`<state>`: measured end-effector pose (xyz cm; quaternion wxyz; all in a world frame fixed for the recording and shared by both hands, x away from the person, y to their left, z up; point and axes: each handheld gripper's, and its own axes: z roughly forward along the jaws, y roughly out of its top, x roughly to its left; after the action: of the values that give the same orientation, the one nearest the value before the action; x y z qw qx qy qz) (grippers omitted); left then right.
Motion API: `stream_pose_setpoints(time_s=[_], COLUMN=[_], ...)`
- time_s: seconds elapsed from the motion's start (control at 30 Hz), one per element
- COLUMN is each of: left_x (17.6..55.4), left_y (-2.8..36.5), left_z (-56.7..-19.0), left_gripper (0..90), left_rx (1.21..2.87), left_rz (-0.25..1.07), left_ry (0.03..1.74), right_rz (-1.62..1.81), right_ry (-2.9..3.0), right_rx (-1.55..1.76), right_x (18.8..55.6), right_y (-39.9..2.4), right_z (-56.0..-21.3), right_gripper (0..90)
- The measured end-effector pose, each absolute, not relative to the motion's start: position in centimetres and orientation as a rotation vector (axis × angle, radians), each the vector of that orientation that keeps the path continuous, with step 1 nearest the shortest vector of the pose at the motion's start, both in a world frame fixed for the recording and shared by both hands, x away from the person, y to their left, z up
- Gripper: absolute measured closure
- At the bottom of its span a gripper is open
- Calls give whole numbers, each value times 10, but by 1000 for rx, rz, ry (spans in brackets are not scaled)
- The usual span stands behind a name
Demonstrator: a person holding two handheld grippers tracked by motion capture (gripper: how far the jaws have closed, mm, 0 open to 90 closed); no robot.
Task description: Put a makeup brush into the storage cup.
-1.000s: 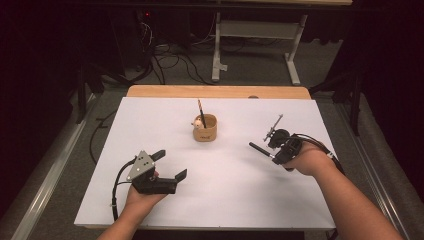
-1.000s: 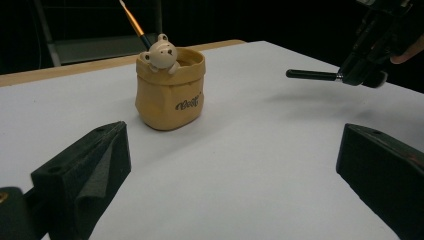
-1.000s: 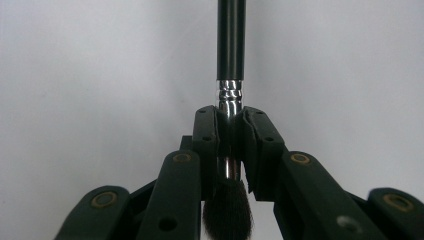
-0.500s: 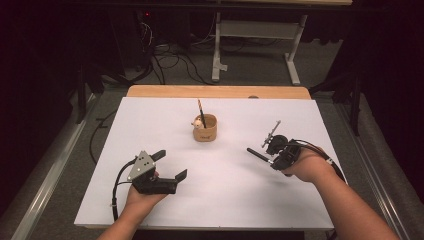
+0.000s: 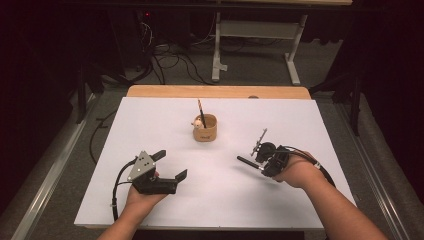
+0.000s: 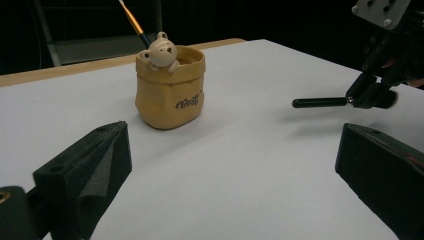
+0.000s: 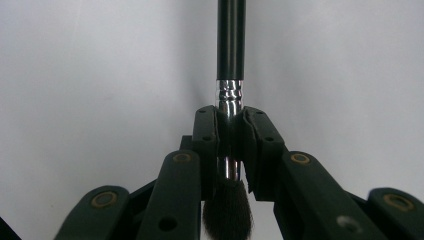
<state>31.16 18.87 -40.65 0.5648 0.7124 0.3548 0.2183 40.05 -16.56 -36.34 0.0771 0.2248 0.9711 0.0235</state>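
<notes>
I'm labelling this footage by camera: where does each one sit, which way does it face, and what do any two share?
High view: above the person's side, looking forward and down on the white table; both forearms, left hand-held gripper, right hand-held gripper.
Left gripper view: rides the left hand-held gripper, facing the bear cup; own open jaws.
Right gripper view: rides the right hand-held gripper; own jaws shut on the makeup brush.
Shared: high and left gripper views both show cup, brush and right hand-held gripper.
</notes>
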Motion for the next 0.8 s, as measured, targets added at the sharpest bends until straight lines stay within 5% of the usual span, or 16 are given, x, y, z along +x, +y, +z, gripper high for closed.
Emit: stream_pose_setpoints(time_s=[0.8], left_x=[329], left_y=[185], left_z=[-398], left_gripper=[42], left_rx=[1663], left_rz=[570], left_ry=[895], right_rz=[118], right_ry=[2961], right_rx=[571], right_x=[394], right_y=[-135], right_z=[-368], right_gripper=[798])
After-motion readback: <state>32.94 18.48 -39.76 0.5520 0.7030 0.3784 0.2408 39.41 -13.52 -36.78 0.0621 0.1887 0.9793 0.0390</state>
